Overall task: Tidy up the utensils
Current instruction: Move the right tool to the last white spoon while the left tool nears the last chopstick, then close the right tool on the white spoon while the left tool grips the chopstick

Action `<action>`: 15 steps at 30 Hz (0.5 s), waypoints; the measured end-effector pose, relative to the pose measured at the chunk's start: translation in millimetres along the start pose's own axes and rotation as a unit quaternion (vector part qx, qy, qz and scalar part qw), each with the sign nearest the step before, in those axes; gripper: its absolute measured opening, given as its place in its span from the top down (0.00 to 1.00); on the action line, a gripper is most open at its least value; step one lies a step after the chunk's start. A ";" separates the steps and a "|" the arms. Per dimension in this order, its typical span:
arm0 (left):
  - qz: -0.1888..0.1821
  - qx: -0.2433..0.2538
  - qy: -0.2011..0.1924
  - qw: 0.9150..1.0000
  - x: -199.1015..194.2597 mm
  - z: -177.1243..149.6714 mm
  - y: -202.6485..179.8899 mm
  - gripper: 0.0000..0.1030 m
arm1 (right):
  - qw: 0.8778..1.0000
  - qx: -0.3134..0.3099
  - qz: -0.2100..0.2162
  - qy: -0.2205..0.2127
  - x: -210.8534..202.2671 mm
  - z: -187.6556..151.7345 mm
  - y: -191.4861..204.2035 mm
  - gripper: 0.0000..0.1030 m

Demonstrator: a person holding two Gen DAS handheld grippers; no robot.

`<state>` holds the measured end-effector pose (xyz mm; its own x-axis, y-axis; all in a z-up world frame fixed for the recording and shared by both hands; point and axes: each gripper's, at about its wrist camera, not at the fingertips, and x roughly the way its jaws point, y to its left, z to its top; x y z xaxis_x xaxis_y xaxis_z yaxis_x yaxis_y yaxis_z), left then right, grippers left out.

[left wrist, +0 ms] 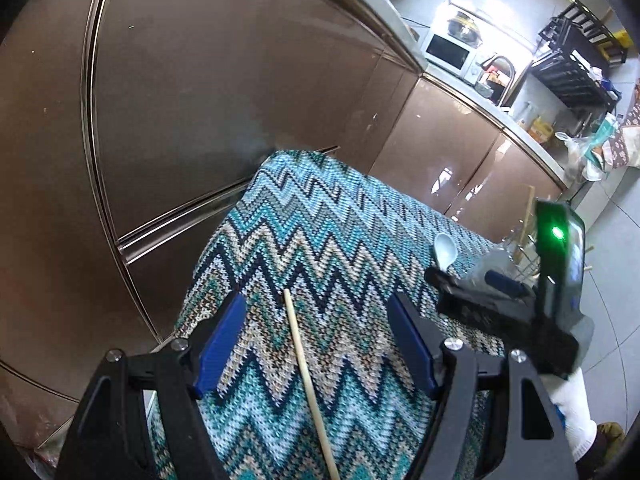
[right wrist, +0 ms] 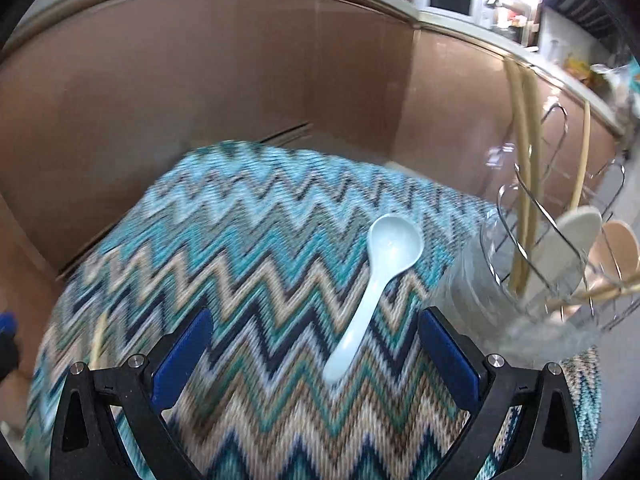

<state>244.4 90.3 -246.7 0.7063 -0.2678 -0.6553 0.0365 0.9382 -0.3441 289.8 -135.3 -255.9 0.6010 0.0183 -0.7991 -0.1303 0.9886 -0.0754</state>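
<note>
A pale wooden chopstick (left wrist: 308, 376) lies on the zigzag-patterned cloth (left wrist: 320, 220). My left gripper (left wrist: 316, 300) hangs over it, open, a blue pad on either side and neither touching. A white ceramic spoon (right wrist: 380, 268) lies further right, bowl pointing away. My right gripper (right wrist: 318, 316) is open above its handle, which sits between the pads without contact. In the left wrist view the spoon (left wrist: 445, 250) shows just beyond the right gripper's black body (left wrist: 492, 308). A wire utensil holder (right wrist: 560, 240) at the cloth's right edge holds chopsticks and pale spoons.
Glossy brown cabinet doors (left wrist: 200, 100) stand close behind the covered table. A counter above carries a microwave (left wrist: 448, 50), a faucet and a black dish rack (left wrist: 572, 76). Grey tiled floor (left wrist: 612, 300) lies to the right. The right wrist view is motion-blurred.
</note>
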 end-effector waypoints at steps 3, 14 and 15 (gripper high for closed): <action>0.006 -0.004 0.003 1.000 5.4 1.9 4.1 0.30 | 0.999 0.020 -0.035 0.006 17.5 16.3 10.3 0.00; 0.017 0.005 0.016 1.000 18.2 3.2 -1.8 0.30 | 0.993 0.057 -0.095 0.036 64.6 31.3 35.5 0.00; 0.017 0.006 0.015 1.000 18.7 3.5 -2.3 0.30 | 0.993 0.067 -0.094 0.039 68.7 29.6 35.5 0.00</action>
<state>259.9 83.9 -255.8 0.6851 -0.2418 -0.6872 0.0205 0.9493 -0.3137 349.9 -94.6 -295.8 0.5406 -0.1759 -0.8227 0.0875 0.9844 -0.1530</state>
